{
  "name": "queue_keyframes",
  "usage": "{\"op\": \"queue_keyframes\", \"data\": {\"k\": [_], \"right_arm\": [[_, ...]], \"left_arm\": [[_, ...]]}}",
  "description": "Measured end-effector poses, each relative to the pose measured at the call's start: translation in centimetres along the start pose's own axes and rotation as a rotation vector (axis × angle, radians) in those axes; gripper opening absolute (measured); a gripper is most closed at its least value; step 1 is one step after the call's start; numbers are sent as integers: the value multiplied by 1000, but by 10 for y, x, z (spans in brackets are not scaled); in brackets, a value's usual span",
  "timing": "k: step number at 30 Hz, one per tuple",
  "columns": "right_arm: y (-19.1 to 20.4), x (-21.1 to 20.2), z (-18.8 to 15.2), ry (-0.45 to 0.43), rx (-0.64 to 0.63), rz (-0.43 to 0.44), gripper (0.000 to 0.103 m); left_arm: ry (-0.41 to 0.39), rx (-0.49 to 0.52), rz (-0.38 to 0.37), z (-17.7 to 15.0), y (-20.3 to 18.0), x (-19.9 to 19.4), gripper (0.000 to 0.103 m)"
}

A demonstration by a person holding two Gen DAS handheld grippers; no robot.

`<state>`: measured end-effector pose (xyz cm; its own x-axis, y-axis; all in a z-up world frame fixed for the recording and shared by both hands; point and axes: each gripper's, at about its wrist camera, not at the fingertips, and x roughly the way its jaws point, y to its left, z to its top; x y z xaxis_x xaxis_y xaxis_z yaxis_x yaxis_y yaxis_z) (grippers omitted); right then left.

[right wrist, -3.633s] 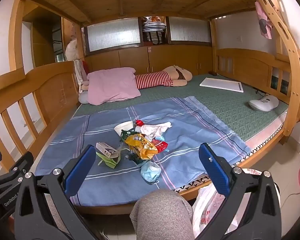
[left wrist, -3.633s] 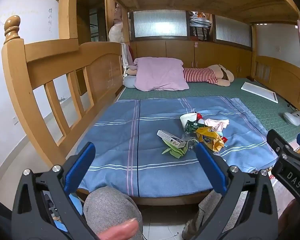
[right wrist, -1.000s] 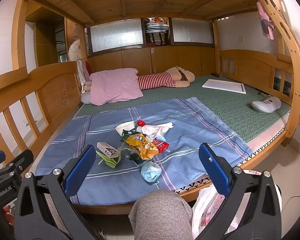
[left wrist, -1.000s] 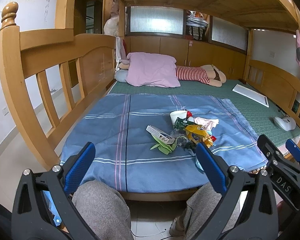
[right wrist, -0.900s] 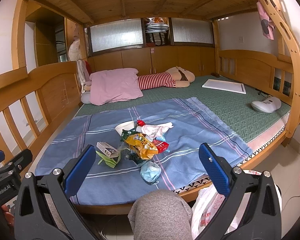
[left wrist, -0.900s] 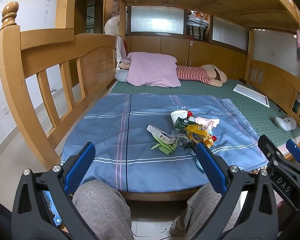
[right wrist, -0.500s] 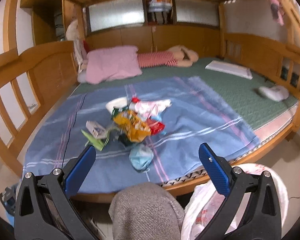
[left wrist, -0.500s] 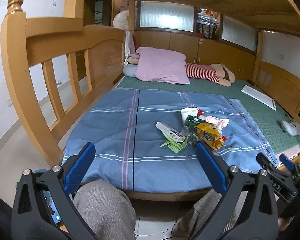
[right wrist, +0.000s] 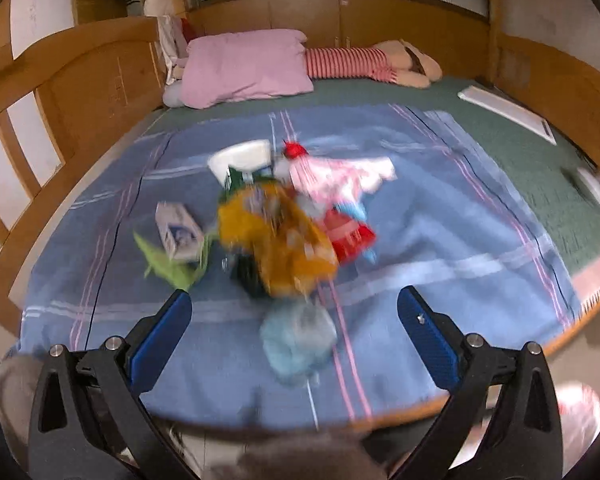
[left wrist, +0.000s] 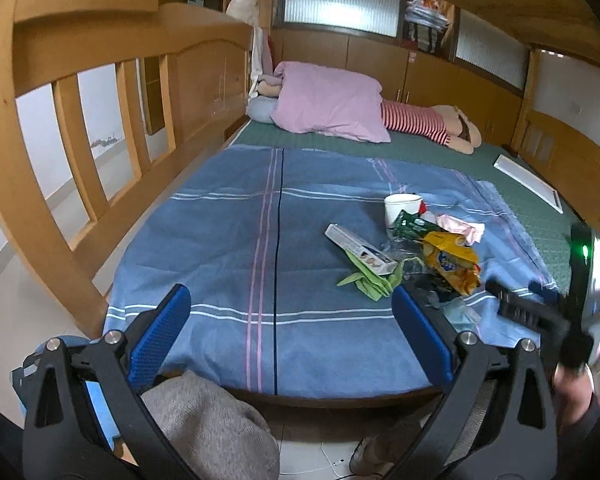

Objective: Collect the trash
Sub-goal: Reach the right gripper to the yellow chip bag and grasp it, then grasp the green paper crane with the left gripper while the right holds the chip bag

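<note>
right gripper [right wrist: 294, 328]: jaws spread wide, nothing between the pads; it is over the near edge of the bed, tipped down at the trash, and the view is smeared with motion.
left gripper [left wrist: 290, 320]: also wide open and empty, held back at the bed's edge above the person's knee [left wrist: 208, 420], aimed at bare blanket [left wrist: 220, 240] to the left of the pile.
mask [right wrist: 298, 340]: a crumpled pale blue lump, the nearest piece of trash, lying directly ahead of the right gripper and framed between its two fingers, just short of the tips.
pile [right wrist: 276, 236]: behind the mask, heaped on the blanket: yellow bag, red wrapper [right wrist: 348, 236], pink wrapper [right wrist: 340, 180], white cup [right wrist: 240, 156], small box [right wrist: 178, 230], green scraps [right wrist: 172, 268].
nearer hand: the right one, by my reading; from the left gripper the pile lies ahead and off to the right, with the right gripper between.
long axis: the mask is too bunched and blurred to give one; a straight drop over it looks enough.
bag [right wrist: 576, 416]: a white plastic one shows low right, off the bed, the likely place for the trash.
change: half a second ago the right gripper sat higher and farther back; now it has dipped forward and the pile fills far more of its view. The left has barely shifted.
</note>
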<state>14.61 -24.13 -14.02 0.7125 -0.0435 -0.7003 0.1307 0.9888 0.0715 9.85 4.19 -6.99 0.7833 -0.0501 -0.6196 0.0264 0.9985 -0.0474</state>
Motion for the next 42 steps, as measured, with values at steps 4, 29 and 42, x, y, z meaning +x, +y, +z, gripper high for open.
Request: {"op": "queue_keyframes", "data": {"k": [4, 29, 42], "right_arm": [[13, 54, 31, 103, -62, -40, 100], [-12, -3, 38, 6, 94, 55, 15], [-57, -32, 10, 6, 165, 60, 16]], "left_arm": [[25, -24, 8, 5, 6, 18, 100], [131, 28, -92, 3, -31, 99, 100], [250, -8, -134, -18, -100, 231, 100]]}}
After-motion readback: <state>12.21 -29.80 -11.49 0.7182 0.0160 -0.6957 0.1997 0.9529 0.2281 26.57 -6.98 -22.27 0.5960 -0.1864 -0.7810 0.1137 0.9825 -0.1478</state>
